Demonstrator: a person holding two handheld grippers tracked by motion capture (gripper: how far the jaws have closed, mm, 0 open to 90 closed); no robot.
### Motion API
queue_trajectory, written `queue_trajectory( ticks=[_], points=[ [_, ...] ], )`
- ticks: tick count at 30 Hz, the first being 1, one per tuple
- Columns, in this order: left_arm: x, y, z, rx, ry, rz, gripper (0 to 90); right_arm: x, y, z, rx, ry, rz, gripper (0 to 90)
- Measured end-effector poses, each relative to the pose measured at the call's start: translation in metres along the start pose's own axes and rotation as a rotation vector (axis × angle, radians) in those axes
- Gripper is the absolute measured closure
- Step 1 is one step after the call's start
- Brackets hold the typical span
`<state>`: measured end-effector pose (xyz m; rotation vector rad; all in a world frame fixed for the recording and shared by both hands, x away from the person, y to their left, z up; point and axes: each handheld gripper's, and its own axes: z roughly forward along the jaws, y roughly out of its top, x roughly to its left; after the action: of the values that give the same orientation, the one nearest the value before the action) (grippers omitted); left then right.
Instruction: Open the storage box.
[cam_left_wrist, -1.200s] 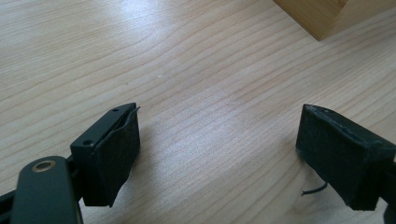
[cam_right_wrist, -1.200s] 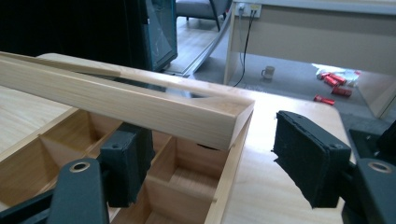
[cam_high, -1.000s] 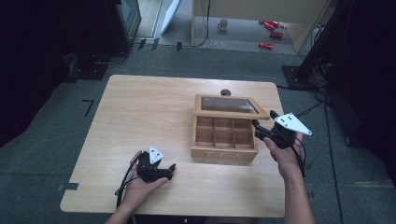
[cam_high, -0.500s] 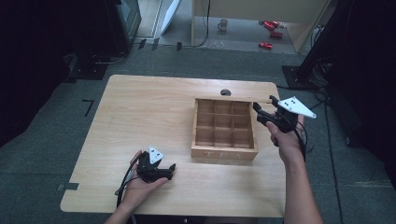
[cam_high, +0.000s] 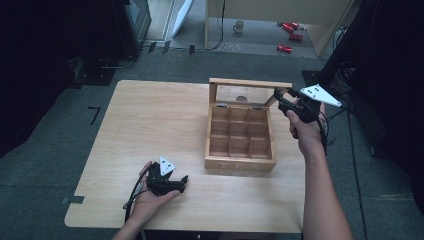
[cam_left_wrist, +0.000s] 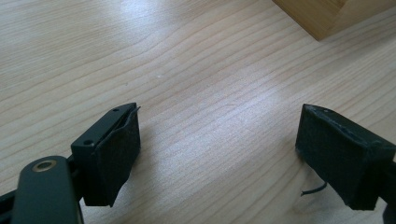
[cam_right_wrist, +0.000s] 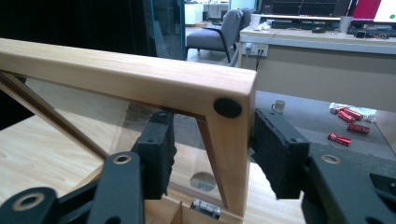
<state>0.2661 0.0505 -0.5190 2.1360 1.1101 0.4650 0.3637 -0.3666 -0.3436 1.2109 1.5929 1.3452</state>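
Tea box (cam_high: 240, 145) lid (cam_right_wrist: 140, 79) is basically upright now, right tool (cam_high: 286, 102) clamped on its corner, jaws just closing; left tool (cam_high: 170, 182) rests slack on the worktop (cam_high: 150, 120).

I note a light wooden worktop (cam_high: 150, 125) standing on grey carpet (cam_high: 60, 165), with a black L-shaped tape mark (cam_high: 94, 114) on the floor just off its left edge. Beyond the far edge I see a pale wooden desk (cam_high: 280, 10); under it sit a mug (cam_high: 240, 26) and several red cans (cam_high: 290, 35), lying near one another. In the right gripper view I record a grey armchair (cam_right_wrist: 219, 35) and a counter (cam_right_wrist: 322, 70) carrying screens.
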Motion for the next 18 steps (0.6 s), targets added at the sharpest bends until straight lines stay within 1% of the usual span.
queue_trajectory(
  ticks=[3, 5, 7, 9, 11, 12, 13, 14, 15, 17, 18],
  points=[
    [0.000, 0.000, 0.000, -0.001, 0.000, -0.001, 14.5, -0.004, 0.003, 0.004, -0.012, -0.008, 0.013, 59.0],
    [0.000, 0.000, 0.000, -0.001, 0.001, -0.001, 14.5, -0.008, 0.008, 0.008, -0.014, -0.022, 0.018, 63.9],
    [0.000, 0.000, 0.000, 0.000, 0.001, 0.002, 14.5, -0.008, 0.009, 0.010, -0.011, -0.029, 0.011, 64.2],
    [0.000, 0.000, 0.000, -0.001, 0.000, -0.001, 14.5, -0.008, 0.013, 0.014, -0.006, -0.048, 0.000, 64.9],
    [0.000, 0.000, 0.000, -0.003, 0.000, -0.005, 14.5, -0.008, 0.016, 0.018, -0.004, -0.058, 0.008, 65.4],
    [0.000, 0.000, 0.000, -0.002, 0.001, -0.004, 14.5, -0.009, 0.018, 0.022, -0.001, -0.063, 0.019, 65.5],
    [0.000, 0.000, 0.000, -0.002, 0.002, -0.003, 14.5, -0.009, 0.018, 0.022, -0.001, -0.063, 0.019, 65.5],
    [0.000, 0.000, 0.000, -0.002, 0.002, -0.003, 14.5, -0.011, 0.020, 0.026, 0.003, -0.067, 0.030, 65.7],
    [0.000, 0.000, 0.000, -0.002, 0.002, -0.003, 14.5, -0.011, 0.020, 0.026, 0.003, -0.067, 0.030, 65.7],
    [0.000, 0.000, 0.000, -0.001, 0.002, -0.003, 14.5, -0.011, 0.025, 0.034, 0.016, -0.089, 0.039, 66.2],
    [0.000, 0.000, 0.000, -0.001, 0.002, -0.003, 14.5, -0.011, 0.025, 0.034, 0.016, -0.089, 0.039, 66.2]
  ],
)
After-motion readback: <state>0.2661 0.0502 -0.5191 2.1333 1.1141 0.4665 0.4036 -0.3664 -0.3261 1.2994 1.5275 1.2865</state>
